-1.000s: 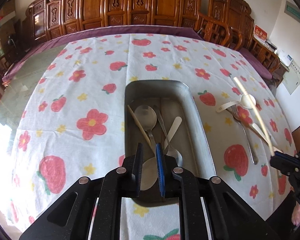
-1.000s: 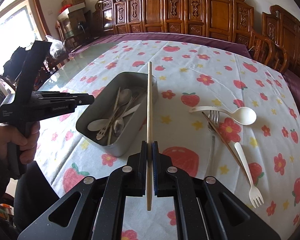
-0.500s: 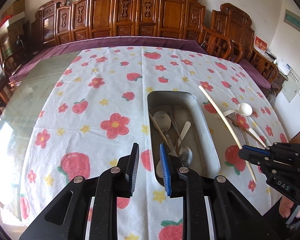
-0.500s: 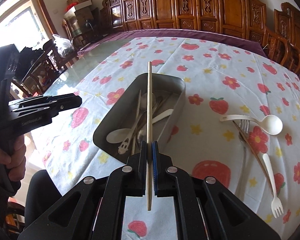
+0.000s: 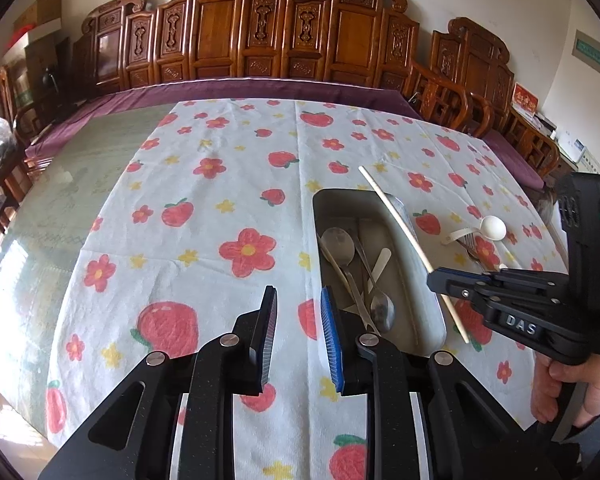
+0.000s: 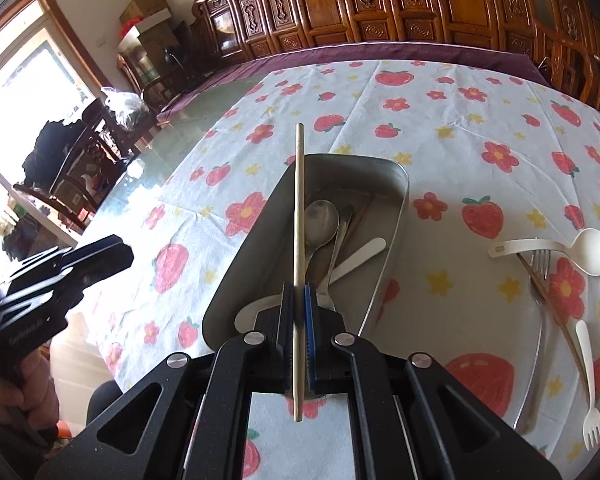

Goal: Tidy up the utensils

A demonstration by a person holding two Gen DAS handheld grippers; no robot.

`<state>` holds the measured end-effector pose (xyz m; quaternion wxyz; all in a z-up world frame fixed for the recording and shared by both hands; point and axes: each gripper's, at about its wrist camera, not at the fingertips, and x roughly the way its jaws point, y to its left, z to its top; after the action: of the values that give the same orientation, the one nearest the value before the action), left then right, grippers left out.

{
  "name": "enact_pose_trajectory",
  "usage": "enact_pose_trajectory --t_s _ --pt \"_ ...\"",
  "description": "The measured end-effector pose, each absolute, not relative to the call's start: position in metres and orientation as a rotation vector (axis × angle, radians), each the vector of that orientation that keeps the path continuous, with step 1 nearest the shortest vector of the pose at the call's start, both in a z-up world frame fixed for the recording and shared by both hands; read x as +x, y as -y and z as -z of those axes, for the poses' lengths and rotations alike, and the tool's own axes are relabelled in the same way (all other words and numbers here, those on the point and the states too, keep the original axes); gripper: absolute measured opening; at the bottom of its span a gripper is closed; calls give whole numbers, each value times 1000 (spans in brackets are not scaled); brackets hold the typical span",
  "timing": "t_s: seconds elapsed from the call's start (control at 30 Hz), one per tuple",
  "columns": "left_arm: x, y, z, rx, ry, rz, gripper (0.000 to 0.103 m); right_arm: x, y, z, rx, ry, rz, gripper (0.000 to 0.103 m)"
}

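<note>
**Chopstick held above the metal tray**

A pale wooden chopstick [image 6: 299, 240] is pinched between the pressed-together fingers of the right gripper [image 6: 299, 308], and is held lengthwise over the metal tray [image 6: 396, 216], its far tip reaching past the tray's far rim. In the left wrist view the same chopstick [image 5: 404, 232] is seen slanting across the tray's right rim [image 5: 432, 300], gripped near its lower end.

The left gripper [image 5: 298, 336] is held with its fingers spread apart and nothing between them, above the flowered tablecloth [image 5: 204, 240] just beside the tray's left wall, near the front edge of the table.

Inside the tray a metal spoon [image 6: 320, 222], a cream handle [image 6: 360, 254] and further cutlery are seen lying mixed together; their exact number cannot be told.

On the cloth toward the right edge of the table, apart from the tray, a cream ladle-shaped spoon [image 6: 580, 250], a metal fork [image 6: 538, 288], a dark chopstick [image 6: 556, 312] and a cream plastic fork [image 6: 590, 384] are laid, the first three crossing one another.
</note>
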<state>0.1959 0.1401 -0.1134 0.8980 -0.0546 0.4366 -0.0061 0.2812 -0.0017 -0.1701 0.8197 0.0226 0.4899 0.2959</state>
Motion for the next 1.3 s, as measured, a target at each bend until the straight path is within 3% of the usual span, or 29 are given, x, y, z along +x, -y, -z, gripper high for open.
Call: enact_pose_trajectory --t_s 0.8,0.9,1.13,1.23,1.3 --pt "188 -135 118 -108 -918 12 22 299 -14 208 32 -1092 -590 10" --pt "188 -129 115 -103 -913 14 30 294 -2 199 39 -1058 -600 10" --pt "190 -107 112 -93 -918 43 33 264 53 168 13 -966 -594 10" --pt "191 -94 114 -86 -920 60 47 253 86 163 -21 -945 -557 10" --pt "192 -84 116 -79 -925 71 48 247 110 163 -44 -934 -525 10"
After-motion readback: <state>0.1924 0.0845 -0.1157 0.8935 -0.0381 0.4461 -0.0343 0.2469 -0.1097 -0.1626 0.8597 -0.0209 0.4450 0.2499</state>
